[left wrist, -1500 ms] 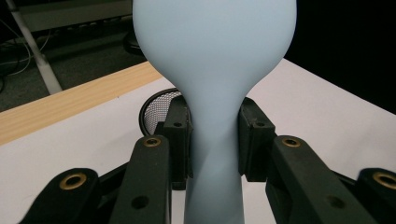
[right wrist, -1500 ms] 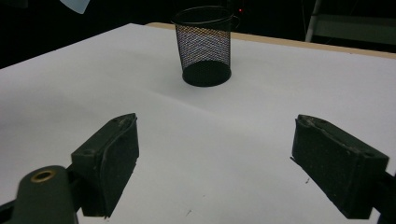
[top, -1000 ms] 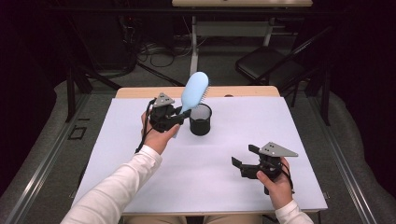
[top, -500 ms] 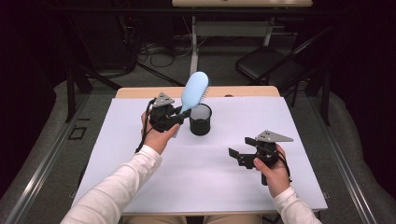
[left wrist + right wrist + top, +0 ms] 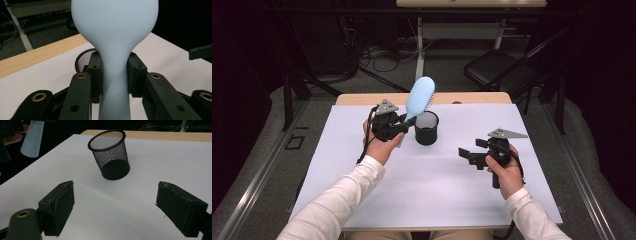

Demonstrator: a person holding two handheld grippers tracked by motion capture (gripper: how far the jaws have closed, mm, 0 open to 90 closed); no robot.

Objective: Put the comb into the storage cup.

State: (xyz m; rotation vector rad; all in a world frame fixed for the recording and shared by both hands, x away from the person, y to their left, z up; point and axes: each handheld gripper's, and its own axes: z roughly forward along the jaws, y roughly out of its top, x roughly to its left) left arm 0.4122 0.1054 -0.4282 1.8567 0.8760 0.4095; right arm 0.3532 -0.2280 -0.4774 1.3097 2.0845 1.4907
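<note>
Holding two grippers at a white-covered table (image 5: 422, 200), you have one in each hand. There is one pale blue hairbrush (image 5: 419, 97) and one black mesh cup (image 5: 426, 128); those are the two loose things on or above the table. No brand, label or writing can be read on any of them.

Your left gripper (image 5: 404, 125) sits at the far left part of the table, just left of the mesh cup, with your left hand (image 5: 379, 145) wrapped around its body. Its jaws are pressed against the hairbrush's narrow neck, pinching it from both sides. The brush is lifted clear of the table, its head tilted up and toward the far edge, above and just beside the cup's rim. The cup stands upright on the white surface near the far wooden edge (image 5: 472, 98).

Your right gripper (image 5: 467, 155) is held by your right hand (image 5: 502, 167) at the right of the table, well apart from the cup, its jaws spread wide around nothing.

The left gripper view shows the grip up close: the two black pads (image 5: 133, 73) touch the brush neck (image 5: 113, 65), and a slice of the cup's mesh rim (image 5: 83, 57) sits behind it. The high view shows bristles along the brush head's right edge, which the left gripper view hides. The right gripper view shows the cup (image 5: 110, 153) between its wide jaws, farther off, and the blunt end of the brush handle (image 5: 31, 141) at top left.
</note>
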